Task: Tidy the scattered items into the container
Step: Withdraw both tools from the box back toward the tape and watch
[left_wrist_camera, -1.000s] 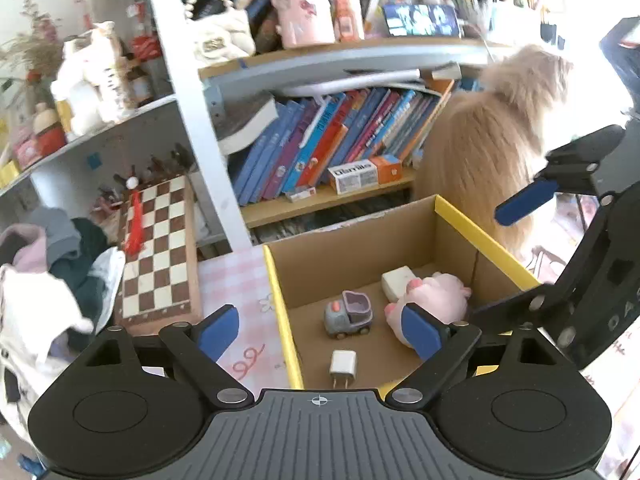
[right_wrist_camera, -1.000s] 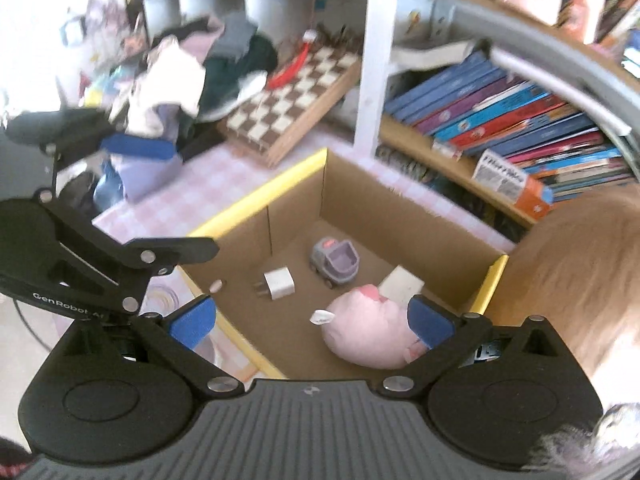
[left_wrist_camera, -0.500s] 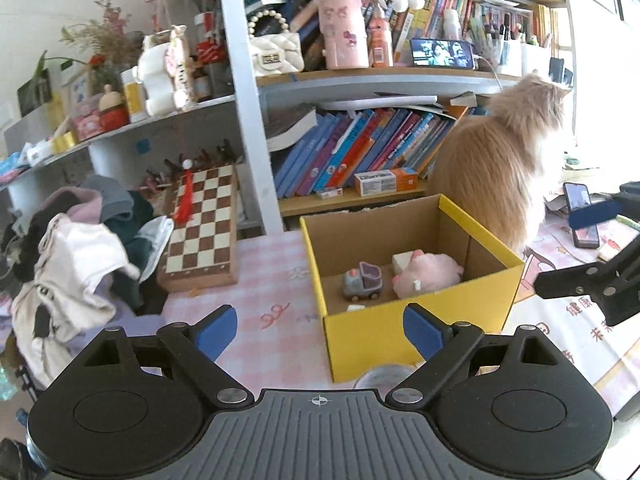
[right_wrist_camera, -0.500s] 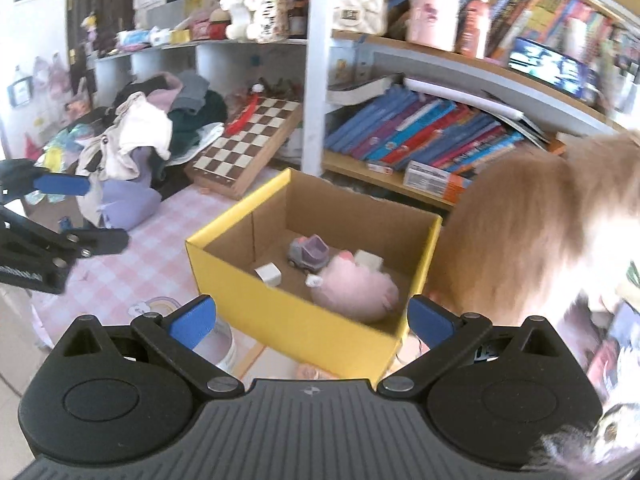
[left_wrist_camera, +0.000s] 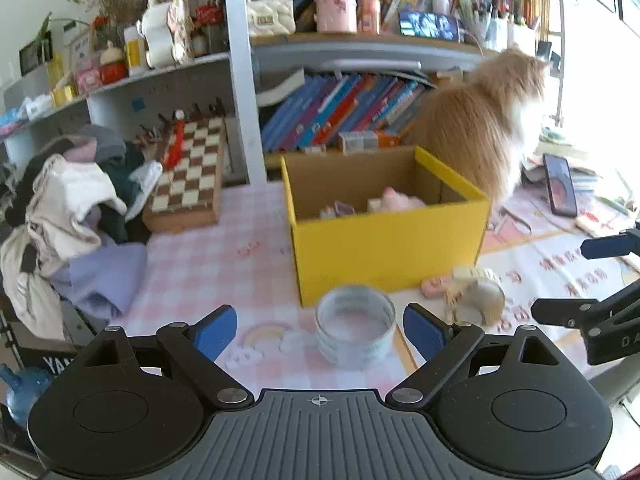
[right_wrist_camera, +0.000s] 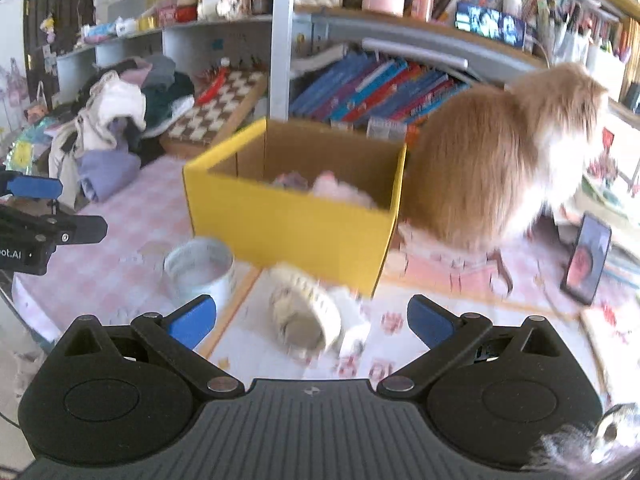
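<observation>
Left wrist shows us toys boxed (left_wrist_camera: 384,204), a tape roll (left_wrist_camera: 354,330) left ahead between our spread, empty left claw (left_wrist_camera: 320,330).

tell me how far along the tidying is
Partly done: the yellow box already holds a pink plush and a toy car. Neither gripper holds anything; both sets of jaws are open. Left outside: the tape roll and a cream item.

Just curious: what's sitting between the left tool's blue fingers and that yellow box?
A roll of tape stands on the tablecloth there, just short of the yellow box. The left wrist view shows it between the open fingers.
</observation>
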A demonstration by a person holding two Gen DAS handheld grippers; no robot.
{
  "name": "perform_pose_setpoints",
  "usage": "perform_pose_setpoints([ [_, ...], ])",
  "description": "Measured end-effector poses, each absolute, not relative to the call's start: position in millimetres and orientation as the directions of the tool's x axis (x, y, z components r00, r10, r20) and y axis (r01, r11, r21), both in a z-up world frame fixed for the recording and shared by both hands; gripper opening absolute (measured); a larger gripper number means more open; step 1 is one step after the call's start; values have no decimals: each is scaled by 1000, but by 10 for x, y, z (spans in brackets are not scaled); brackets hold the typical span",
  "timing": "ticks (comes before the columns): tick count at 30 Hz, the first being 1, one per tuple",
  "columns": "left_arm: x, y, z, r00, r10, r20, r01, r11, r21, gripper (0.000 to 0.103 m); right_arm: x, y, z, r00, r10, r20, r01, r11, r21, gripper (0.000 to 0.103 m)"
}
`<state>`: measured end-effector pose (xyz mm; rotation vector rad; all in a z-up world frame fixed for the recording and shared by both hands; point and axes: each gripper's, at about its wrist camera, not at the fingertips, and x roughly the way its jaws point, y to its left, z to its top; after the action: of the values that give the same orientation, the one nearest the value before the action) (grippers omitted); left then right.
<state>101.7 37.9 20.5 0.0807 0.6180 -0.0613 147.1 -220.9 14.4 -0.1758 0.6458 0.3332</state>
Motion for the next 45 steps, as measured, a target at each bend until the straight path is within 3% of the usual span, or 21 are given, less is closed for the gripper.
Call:
perform_pose_setpoints([
  [13, 827, 267, -158, 769, -42, -638, 70, 997, 19, 93, 1251, -2206, -238, 727, 195, -658, -276, 961, -20, 99],
  [18, 826, 201, -227, 763, -29, -645, 78, 996, 48, 93, 1260, -2184, -310, 710, 190, -678, -281, 959, -25, 82],
  [23, 846, 178, -281, 757, -10, -653, 58, 997, 51, 93, 1291, -2219, -360, 689, 202, -696, -287, 958, -6, 53],
  [25, 865, 162, -301, 752, -12, -659, 57, 997, 47, 93, 1317, -2236, -378, 679, 206, -705, -288, 958, 3, 46],
  [36, 1011, 73, -355, 737, -9, -676, 60, 997, 52, 93, 1467, -2257, -452, 636, 236, -735, -322, 946, 26, 44],
  [45, 1166, 78, -444, 717, 18, -697, 28, 998, 55, 93, 1657, -2285, -527, 603, 251, -758, -319, 946, 59, 31],
])
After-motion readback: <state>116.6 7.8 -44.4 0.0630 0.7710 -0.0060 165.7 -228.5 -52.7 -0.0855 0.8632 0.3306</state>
